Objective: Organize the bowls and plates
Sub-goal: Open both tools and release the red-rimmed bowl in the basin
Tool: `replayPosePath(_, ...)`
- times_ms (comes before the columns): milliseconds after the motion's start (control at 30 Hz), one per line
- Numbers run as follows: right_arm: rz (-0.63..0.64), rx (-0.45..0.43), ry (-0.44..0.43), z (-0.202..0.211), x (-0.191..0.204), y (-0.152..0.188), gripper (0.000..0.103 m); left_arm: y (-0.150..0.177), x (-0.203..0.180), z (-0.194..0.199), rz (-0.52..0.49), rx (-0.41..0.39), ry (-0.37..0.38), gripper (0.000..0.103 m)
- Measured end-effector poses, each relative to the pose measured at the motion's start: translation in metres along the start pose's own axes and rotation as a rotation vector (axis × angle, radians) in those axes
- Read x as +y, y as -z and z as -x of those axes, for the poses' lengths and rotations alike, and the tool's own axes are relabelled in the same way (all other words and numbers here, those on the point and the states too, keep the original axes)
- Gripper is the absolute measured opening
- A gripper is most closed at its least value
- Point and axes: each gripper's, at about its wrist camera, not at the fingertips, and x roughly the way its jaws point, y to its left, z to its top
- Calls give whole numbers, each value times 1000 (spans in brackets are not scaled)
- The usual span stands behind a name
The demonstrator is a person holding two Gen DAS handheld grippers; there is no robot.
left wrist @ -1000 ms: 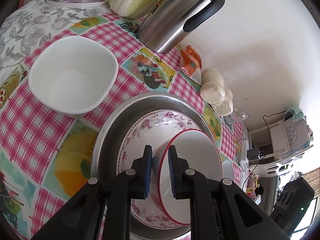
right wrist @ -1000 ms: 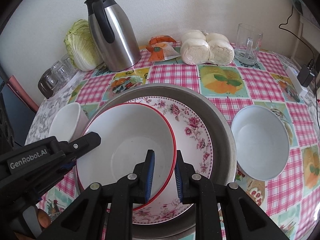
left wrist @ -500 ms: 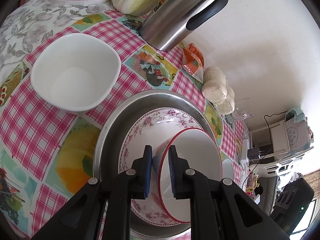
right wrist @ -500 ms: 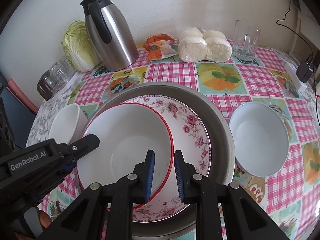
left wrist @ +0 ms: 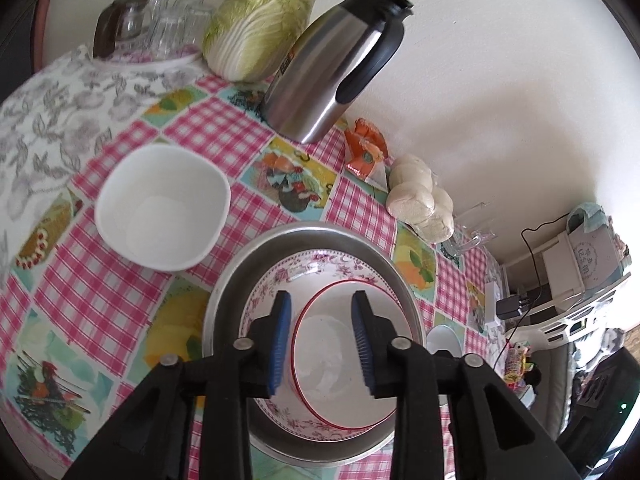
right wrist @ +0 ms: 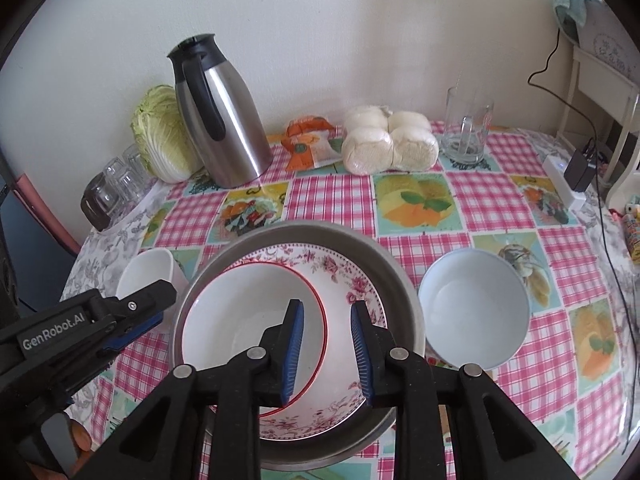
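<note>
The table (right wrist: 332, 196), under a pink checked cloth with fruit pictures, carries everything. Largest on it is the metal basin (right wrist: 400, 280) near the front middle, and the flowered plate (right wrist: 344, 276) lies inside it. The red-rimmed bowl (right wrist: 240, 316) sits in the plate, toward its left side. A pale round bowl (right wrist: 474, 312) stands on the cloth just right of the basin, and a white squarish bowl (left wrist: 162, 208) stands just left of it.

Along the far wall, from left to right, stand some glasses (right wrist: 116, 184), a cabbage (right wrist: 160, 136), a steel jug (right wrist: 220, 112), an orange packet (right wrist: 308, 146), wrapped buns (right wrist: 386, 142) and a glass mug (right wrist: 466, 128).

The right gripper (right wrist: 326, 354) hangs over the red-rimmed bowl's right rim with its fingers spread apart and holds nothing. The left gripper (left wrist: 322, 344) is above the same bowl, fingers parted, gripping nothing.
</note>
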Motion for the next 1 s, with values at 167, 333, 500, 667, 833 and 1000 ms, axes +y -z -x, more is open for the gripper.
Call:
replayPosePath(167,4,-22,35,8,-1,-3,59,0,-2,4,-40,-21,-91,54)
replayPosePath(333,2,20,56,-4,-4,-1,79,0,3,-2,-49,-8,-161,65)
replayPosePath(500,16,30,60,-10,-2,3,88,2,1,-9,-82,6,-207,73)
replayPosePath(667,26,39,72,-17,0,7,100,4,1,-13,-97,13,-238,74)
replayPosePath(833,23,55,83,-24,-3,9,102,4,4,-16,-103,9,-284,88)
replayPosePath(1000,18,63,89,-26,-5,10,103,5,4,-18,-135,-4,-333,99)
